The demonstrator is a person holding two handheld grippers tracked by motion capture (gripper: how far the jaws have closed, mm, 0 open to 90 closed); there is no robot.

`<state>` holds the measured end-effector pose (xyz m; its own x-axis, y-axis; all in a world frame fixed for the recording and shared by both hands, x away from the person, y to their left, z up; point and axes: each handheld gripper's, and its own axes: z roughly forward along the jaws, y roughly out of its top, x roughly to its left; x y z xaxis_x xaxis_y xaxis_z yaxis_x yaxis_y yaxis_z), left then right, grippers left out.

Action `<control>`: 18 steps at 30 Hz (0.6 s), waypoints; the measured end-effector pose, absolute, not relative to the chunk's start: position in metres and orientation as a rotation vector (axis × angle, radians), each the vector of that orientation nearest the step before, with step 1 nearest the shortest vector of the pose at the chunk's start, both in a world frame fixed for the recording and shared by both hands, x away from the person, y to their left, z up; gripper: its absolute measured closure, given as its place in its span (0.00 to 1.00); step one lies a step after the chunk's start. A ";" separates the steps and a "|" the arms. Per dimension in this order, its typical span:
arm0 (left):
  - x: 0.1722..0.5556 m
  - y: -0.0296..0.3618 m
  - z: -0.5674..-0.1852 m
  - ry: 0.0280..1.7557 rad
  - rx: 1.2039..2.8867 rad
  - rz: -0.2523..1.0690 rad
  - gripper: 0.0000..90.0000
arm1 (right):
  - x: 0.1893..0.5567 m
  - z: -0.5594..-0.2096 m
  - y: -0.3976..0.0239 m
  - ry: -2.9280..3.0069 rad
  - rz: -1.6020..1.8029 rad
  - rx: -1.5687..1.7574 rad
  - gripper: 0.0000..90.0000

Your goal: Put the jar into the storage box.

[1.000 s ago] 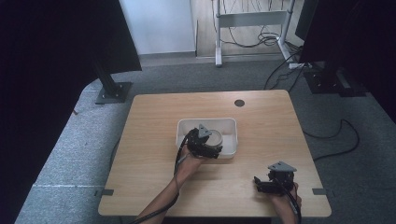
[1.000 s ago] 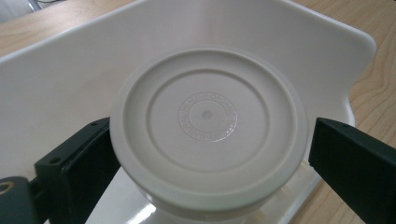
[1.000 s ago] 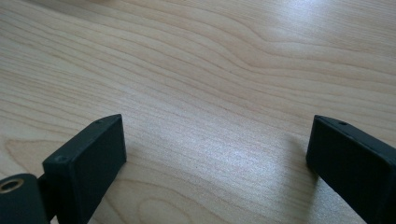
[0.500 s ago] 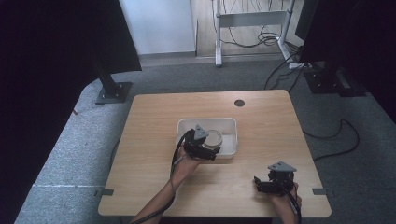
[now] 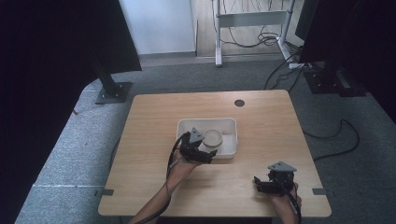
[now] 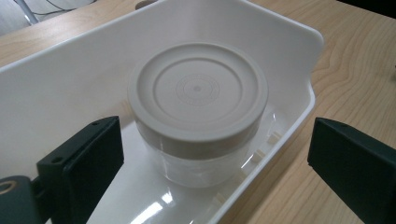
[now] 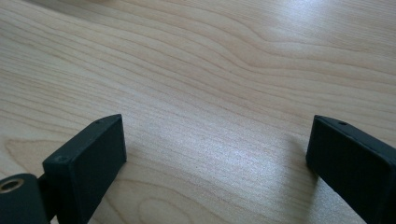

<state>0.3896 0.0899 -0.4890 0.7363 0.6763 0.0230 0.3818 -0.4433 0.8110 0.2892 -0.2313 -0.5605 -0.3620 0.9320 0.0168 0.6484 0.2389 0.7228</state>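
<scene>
left gripper backs off the jar

the left gripper now sits at the near rim of the white tray, a little nearer the person than half a second ago, when it hung over the jar. in the left gripper view its jaws are spread wide and touch nothing, with the jar upright inside the tray, cream lid on, standing free. judging by this, the jar has been released there and the placing looks finished. the right gripper rests low over the bare table near the front edge, jaws apart, holding nothing, unmoved.
</scene>
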 end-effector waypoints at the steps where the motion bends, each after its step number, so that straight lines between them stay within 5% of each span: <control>1: 0.389 0.091 -0.489 0.797 2.080 0.436 0.04 | 0.289 -0.560 -0.231 2.098 0.911 1.447 0.05; 18: 0.377 0.106 -0.485 0.776 2.073 0.426 0.04 | 0.289 -0.561 -0.231 2.097 0.911 1.448 0.05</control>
<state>0.3770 0.1060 -0.4852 0.7485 0.6629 0.0167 0.3695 -0.4378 0.8196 0.2890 -0.2313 -0.5605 -0.3610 0.9324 0.0166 0.6487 0.2382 0.7228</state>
